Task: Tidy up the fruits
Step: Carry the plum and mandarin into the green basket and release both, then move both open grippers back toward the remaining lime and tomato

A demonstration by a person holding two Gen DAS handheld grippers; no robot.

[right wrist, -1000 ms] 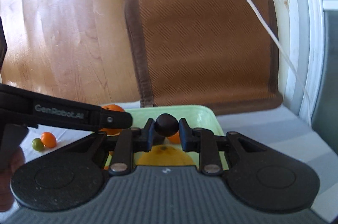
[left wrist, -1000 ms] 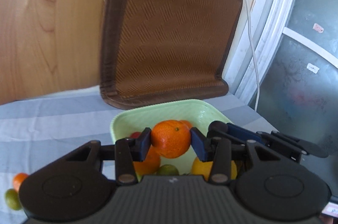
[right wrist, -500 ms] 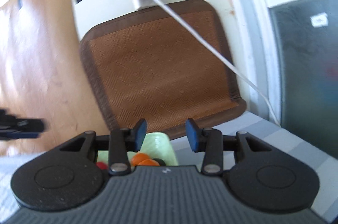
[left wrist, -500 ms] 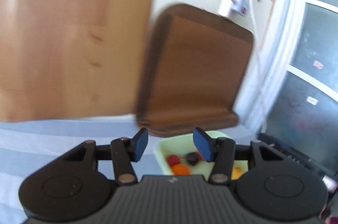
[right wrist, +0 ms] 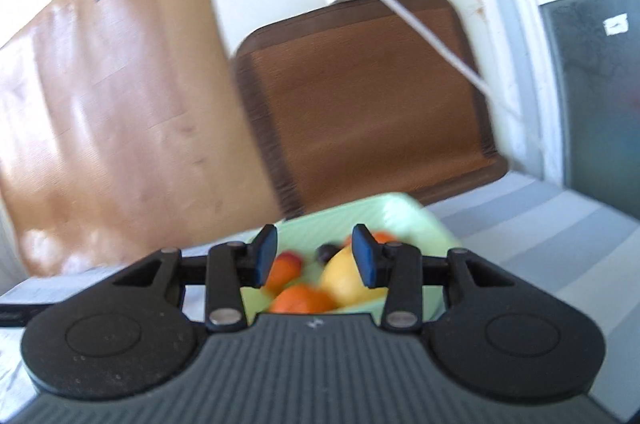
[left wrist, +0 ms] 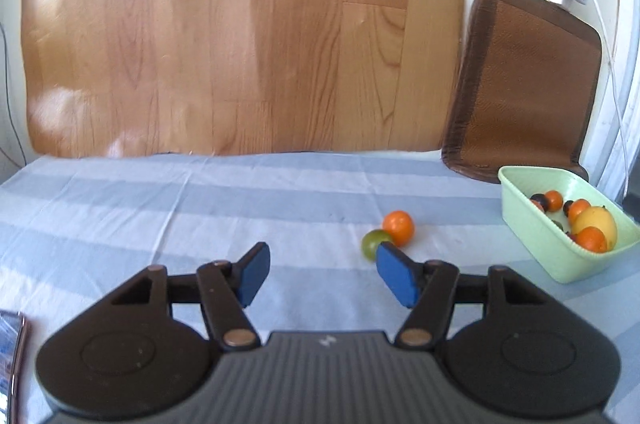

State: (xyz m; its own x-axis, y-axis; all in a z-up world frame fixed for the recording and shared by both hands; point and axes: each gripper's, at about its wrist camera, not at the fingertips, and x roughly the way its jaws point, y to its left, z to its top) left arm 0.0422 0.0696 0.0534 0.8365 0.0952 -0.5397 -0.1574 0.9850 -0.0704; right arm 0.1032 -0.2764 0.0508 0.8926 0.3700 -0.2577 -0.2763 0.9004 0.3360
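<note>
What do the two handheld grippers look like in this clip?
Both match: the left gripper and right gripper have ribbed dark grey bodies with a small white logo, black linkage arms with brass-coloured rivets, round black side discs, and blue pads on the fingers.

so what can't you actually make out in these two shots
- Green fruit, left wrist view: partly behind the left tool's blue pad.
- Fruit in the green bin, right wrist view: motion-blurred, lower part behind the right tool.
- Object at the lower left edge, left wrist view: cut off, unidentifiable.
</note>
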